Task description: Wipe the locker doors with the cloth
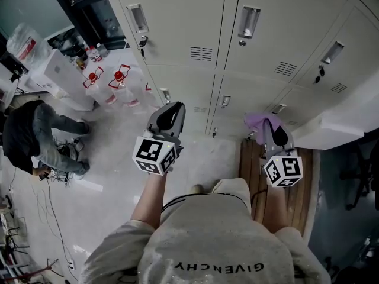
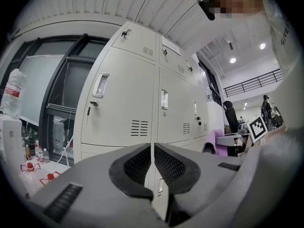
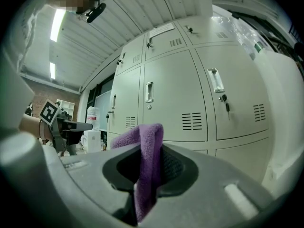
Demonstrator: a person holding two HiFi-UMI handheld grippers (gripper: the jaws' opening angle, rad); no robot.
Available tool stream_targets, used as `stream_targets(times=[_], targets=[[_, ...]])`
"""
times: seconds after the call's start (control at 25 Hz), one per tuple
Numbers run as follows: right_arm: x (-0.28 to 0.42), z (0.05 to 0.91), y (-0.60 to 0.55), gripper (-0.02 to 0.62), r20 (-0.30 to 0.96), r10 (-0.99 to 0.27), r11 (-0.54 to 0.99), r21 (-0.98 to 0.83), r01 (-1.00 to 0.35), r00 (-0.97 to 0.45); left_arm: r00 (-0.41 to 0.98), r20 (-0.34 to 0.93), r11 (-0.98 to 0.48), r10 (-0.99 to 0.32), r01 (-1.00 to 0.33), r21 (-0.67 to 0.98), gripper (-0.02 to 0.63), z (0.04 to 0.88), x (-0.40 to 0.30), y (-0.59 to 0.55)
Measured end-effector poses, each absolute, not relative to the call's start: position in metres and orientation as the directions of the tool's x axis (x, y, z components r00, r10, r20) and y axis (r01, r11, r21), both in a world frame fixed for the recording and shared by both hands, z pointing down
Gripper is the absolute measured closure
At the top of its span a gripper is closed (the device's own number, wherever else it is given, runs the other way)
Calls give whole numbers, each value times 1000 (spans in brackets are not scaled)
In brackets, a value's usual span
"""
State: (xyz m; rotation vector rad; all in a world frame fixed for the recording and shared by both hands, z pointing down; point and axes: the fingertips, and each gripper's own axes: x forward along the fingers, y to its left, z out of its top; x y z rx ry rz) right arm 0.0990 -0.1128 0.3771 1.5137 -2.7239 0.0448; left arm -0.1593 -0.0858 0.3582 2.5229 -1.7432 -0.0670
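Overhead, head view: two grey hand-held grippers. Of these, the left gripper (image 1: 172,107) carries nothing, and the right gripper (image 1: 273,129) has one purple terry cloth (image 1: 262,121) at its tip, near the lower row of the cream metal lockers (image 1: 177,22). Two rows of doors are visible, all closed, contents unseen. Two clear plastic jugs with red caps (image 1: 120,83) stand on the pale floor (image 1: 112,158) beside the lockers; fill level cannot be read. One crouching person in a dark top (image 1: 26,138) is further left.

Left gripper view: jaws pressed together, nothing between them.

Right gripper view: jaws clamped on the cloth, one fold standing above the pads. Cloth is clear of the doors, not touching.
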Motion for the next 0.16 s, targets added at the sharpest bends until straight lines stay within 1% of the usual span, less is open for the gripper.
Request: stream_targets(times=[0.16], targets=[[100,385,-119,537,50,-850,524,-22,-852,-524,360,9,-358,-933,-930,88,588,361,-158,-92]])
